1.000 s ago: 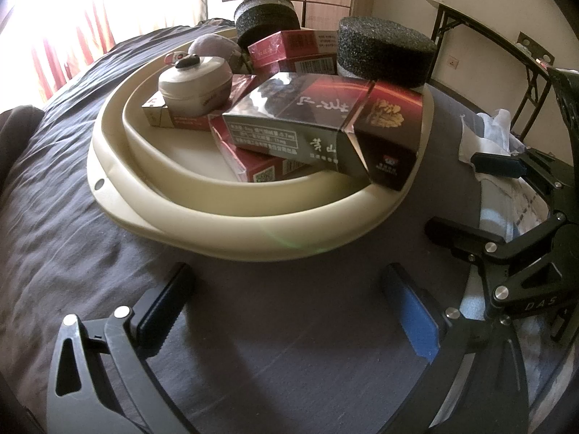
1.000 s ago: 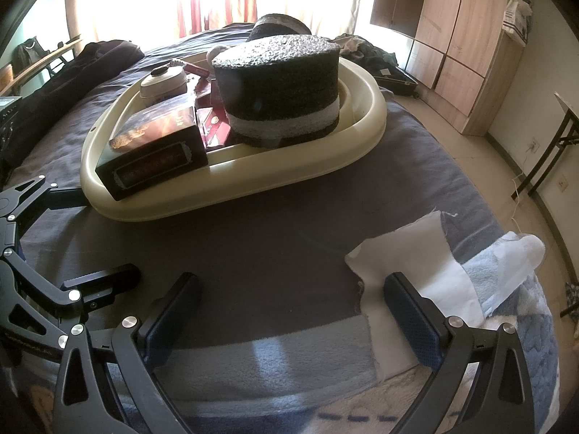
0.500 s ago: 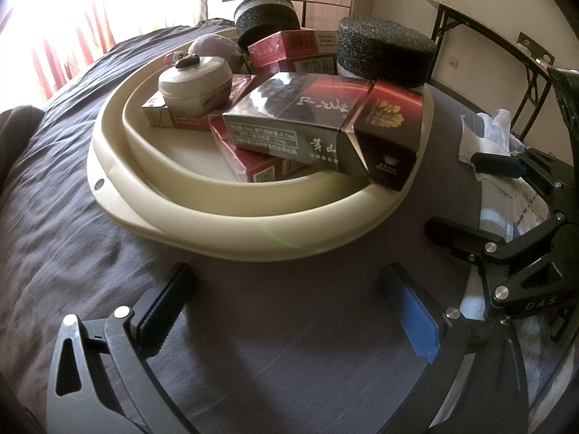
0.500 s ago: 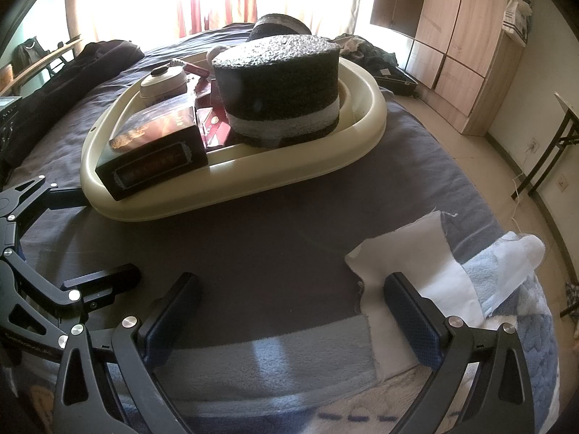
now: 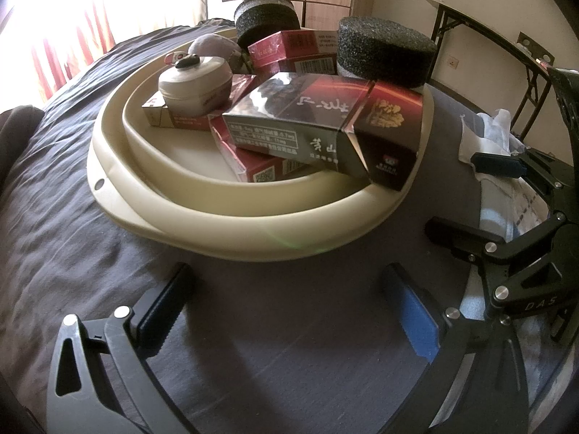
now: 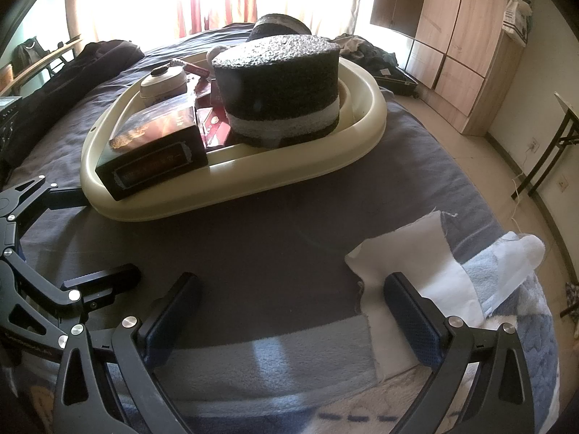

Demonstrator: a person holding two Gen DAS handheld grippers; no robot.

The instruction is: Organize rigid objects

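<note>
A cream oval basin [image 5: 253, 231] sits on the dark bedspread and holds a pile: a large dark carton [image 5: 318, 119], red boxes [image 5: 289, 47], a small round cream jar [image 5: 195, 83] and two black foam cylinders [image 5: 383, 50]. The basin [image 6: 289, 177] also shows in the right wrist view with the near foam cylinder [image 6: 282, 86] and the dark carton [image 6: 155, 155]. My left gripper [image 5: 289, 303] is open and empty, just short of the basin's near rim. My right gripper [image 6: 289, 307] is open and empty over the bedspread, short of the basin.
A white cloth [image 6: 416, 253] and a blue-and-white blanket [image 6: 514, 318] lie by the right gripper. A wooden wardrobe [image 6: 452, 36] and a folding table leg [image 6: 550, 144] stand to the right of the bed. A dark bundle [image 6: 54, 86] lies at the bed's left.
</note>
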